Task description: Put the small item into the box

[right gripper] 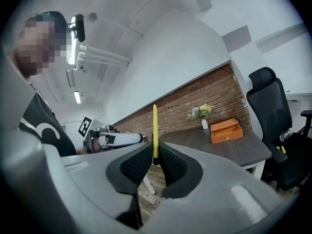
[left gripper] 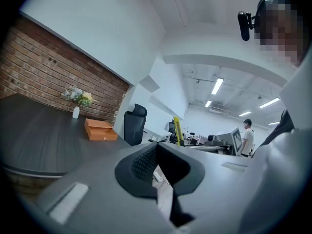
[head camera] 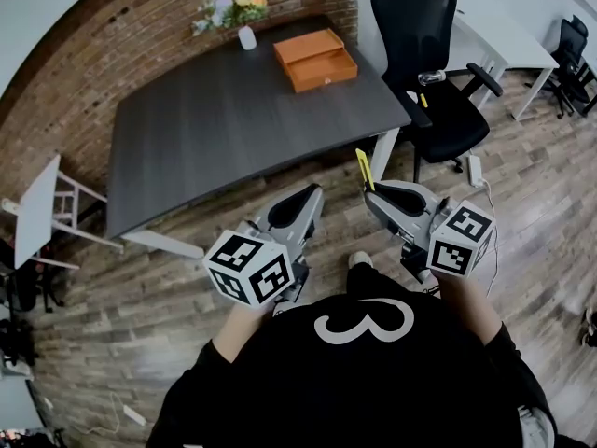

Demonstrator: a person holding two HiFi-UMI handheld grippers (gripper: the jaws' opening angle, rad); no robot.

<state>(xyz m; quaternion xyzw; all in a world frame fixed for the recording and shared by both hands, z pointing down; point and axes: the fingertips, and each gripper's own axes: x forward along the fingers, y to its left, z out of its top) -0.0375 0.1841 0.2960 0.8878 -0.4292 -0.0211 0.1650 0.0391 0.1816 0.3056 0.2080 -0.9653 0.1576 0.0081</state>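
The small item is a thin yellow stick [right gripper: 155, 128], standing upright between the pads of my right gripper [right gripper: 155, 161], which is shut on its lower end. In the head view the stick [head camera: 364, 168] rises from my right gripper [head camera: 371, 192] above the wooden floor, short of the table's near corner. The box [head camera: 315, 60] is orange and open, and sits at the far right of the dark table [head camera: 233, 129]. It also shows as the orange box [right gripper: 226, 130] ahead and the box [left gripper: 100, 129] to the left. My left gripper [left gripper: 156, 146] is shut on nothing and is held beside the right one [head camera: 312, 196].
A white vase with flowers [head camera: 241, 21] stands at the table's far edge beside the brick wall. A black office chair [head camera: 429, 73] is at the table's right end, with a power strip [head camera: 475, 170] on the floor. A white stool [head camera: 42, 213] stands left.
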